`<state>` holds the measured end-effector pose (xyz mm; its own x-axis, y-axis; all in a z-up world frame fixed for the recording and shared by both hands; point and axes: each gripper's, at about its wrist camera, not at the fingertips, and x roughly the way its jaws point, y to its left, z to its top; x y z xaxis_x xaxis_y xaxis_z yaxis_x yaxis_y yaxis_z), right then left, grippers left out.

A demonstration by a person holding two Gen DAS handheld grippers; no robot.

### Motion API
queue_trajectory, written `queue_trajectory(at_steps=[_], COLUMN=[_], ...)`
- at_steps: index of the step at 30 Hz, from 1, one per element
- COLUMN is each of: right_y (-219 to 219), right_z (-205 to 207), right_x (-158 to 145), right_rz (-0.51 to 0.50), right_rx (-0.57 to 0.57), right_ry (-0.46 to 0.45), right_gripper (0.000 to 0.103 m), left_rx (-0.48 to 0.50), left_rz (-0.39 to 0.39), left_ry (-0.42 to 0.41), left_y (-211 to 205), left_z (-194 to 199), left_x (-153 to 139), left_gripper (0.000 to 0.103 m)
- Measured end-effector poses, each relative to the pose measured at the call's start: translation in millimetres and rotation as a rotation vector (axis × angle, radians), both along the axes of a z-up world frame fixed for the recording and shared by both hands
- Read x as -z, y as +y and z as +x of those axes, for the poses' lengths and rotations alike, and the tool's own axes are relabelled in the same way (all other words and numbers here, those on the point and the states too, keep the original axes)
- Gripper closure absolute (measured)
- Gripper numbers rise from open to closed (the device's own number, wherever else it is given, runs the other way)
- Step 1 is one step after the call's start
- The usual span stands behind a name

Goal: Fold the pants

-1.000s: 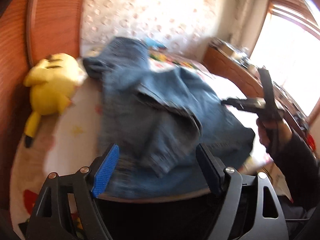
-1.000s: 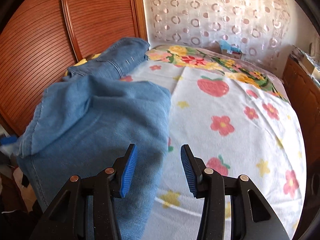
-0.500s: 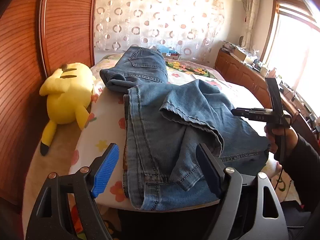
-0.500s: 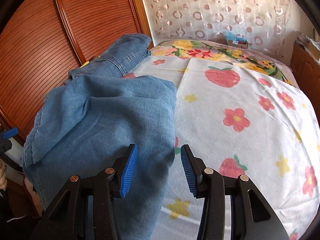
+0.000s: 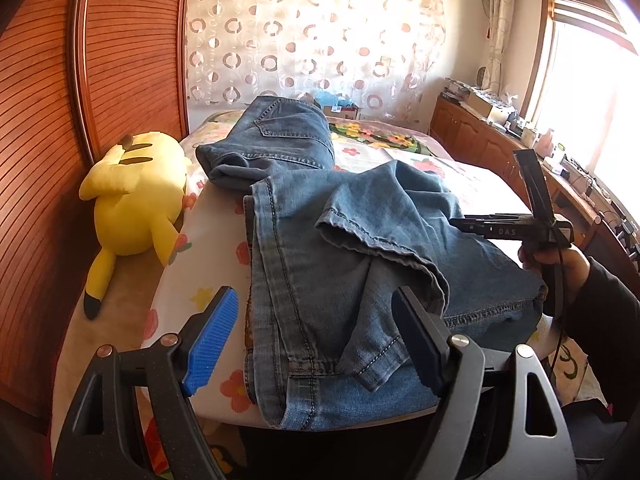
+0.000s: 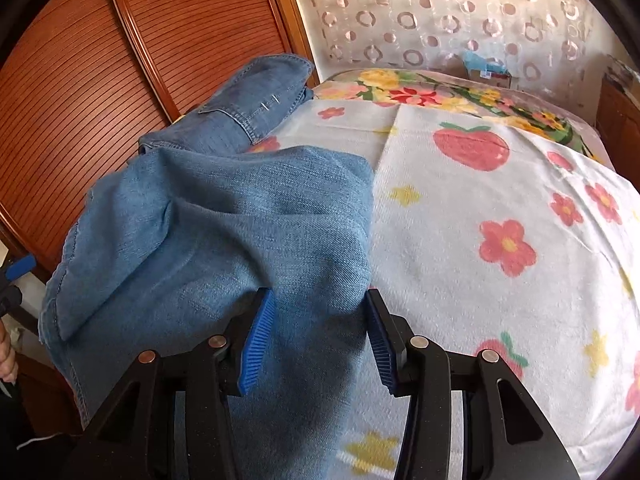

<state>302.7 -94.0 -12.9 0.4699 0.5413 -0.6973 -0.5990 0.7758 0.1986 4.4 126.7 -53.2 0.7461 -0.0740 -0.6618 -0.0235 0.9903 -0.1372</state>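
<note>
Blue jeans (image 5: 320, 240) lie crumpled on the bed, legs folded loosely over each other, the waist end toward the headboard. My left gripper (image 5: 316, 340) is open, its jaws on either side of the near hem, not touching it. My right gripper (image 6: 320, 332) is open with a ridge of the jeans (image 6: 256, 232) between its jaws. The right gripper also shows in the left wrist view (image 5: 520, 228), held over the jeans' right edge.
A yellow plush toy (image 5: 136, 196) lies left of the jeans by the wooden headboard (image 5: 80, 80). The floral bedspread (image 6: 500, 240) stretches right of the jeans. A wooden cabinet (image 5: 500, 140) with clutter stands under the window.
The left wrist view has steadied and drawn slightly closer to the near hem. My right gripper has moved left and forward so the denim now sits between its jaws.
</note>
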Motion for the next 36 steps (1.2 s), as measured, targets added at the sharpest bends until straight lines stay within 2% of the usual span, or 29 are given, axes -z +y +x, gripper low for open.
queue_trajectory(at_steps=[5, 6, 8, 9, 10, 12, 14, 16, 19, 22, 27, 30, 34, 36], right_y=[2.8, 3.4, 4.3, 6.5, 6.7, 6.0, 1.5, -1.4, -0.5, -8.2, -38.5, -74.7, -131.8, -157.2], right_z=[-3.4, -2.2, -2.5, -4.1, -6.1, -11.9, -23.5, -37.2, -57.8, -67.9, -86.6, -67.9, -23.5, -10.9], right_x=[3.6, 4.2, 5.1, 5.1, 3.5, -4.0, -21.8, -46.6, -80.9, -110.3, -145.8, -135.7, -72.5, -45.6], right_rz=[0.014, 0.021, 0.044, 0.056, 0.058, 0.066, 0.086, 0.114, 0.101, 0.123, 0.093, 0.041, -0.073, -0.092], right_rx=[-0.018, -0.023, -0.047, -0.061, -0.065, -0.068, -0.044, -0.040, -0.041, -0.039, 0.011, 0.133, 0.285, 0.333], right_ry=[-0.019, -0.015, 0.002, 0.009, -0.005, -0.037, -0.109, -0.166, -0.251, -0.258, -0.354, -0.327, -0.196, -0.160], right_gripper=[0.055, 0.058, 0.075, 0.089, 0.092, 0.094, 0.095, 0.095, 0.095, 0.096, 0.096, 0.096, 0.096, 0.097], left_rx=[-0.009, -0.011, -0.013, -0.014, -0.014, -0.016, -0.020, -0.025, -0.030, -0.029, -0.022, -0.009, 0.020, 0.030], left_rz=[-0.010, -0.011, -0.013, -0.013, -0.014, -0.014, -0.011, -0.011, -0.011, -0.010, -0.012, -0.014, -0.002, 0.000], left_ry=[0.008, 0.010, 0.014, 0.015, 0.016, 0.017, 0.017, 0.012, -0.001, -0.012, -0.015, -0.016, -0.027, -0.031], left_y=[4.8, 5.1, 5.7, 5.8, 6.1, 6.9, 9.3, 11.0, 12.1, 12.5, 11.5, 9.4, -2.3, -8.2], left_z=[2.2, 2.9, 3.9, 3.9, 4.1, 4.7, 5.6, 5.8, 5.9, 5.7, 7.2, 11.1, 21.8, 26.1], left_x=[3.8, 5.1, 7.1, 8.1, 8.7, 9.7, 9.8, 7.9, 3.3, 0.5, 1.8, 1.0, -4.2, -7.1], left_gripper=[0.023, 0.023, 0.023, 0.023, 0.023, 0.023, 0.023, 0.023, 0.023, 0.023, 0.023, 0.023, 0.023, 0.023])
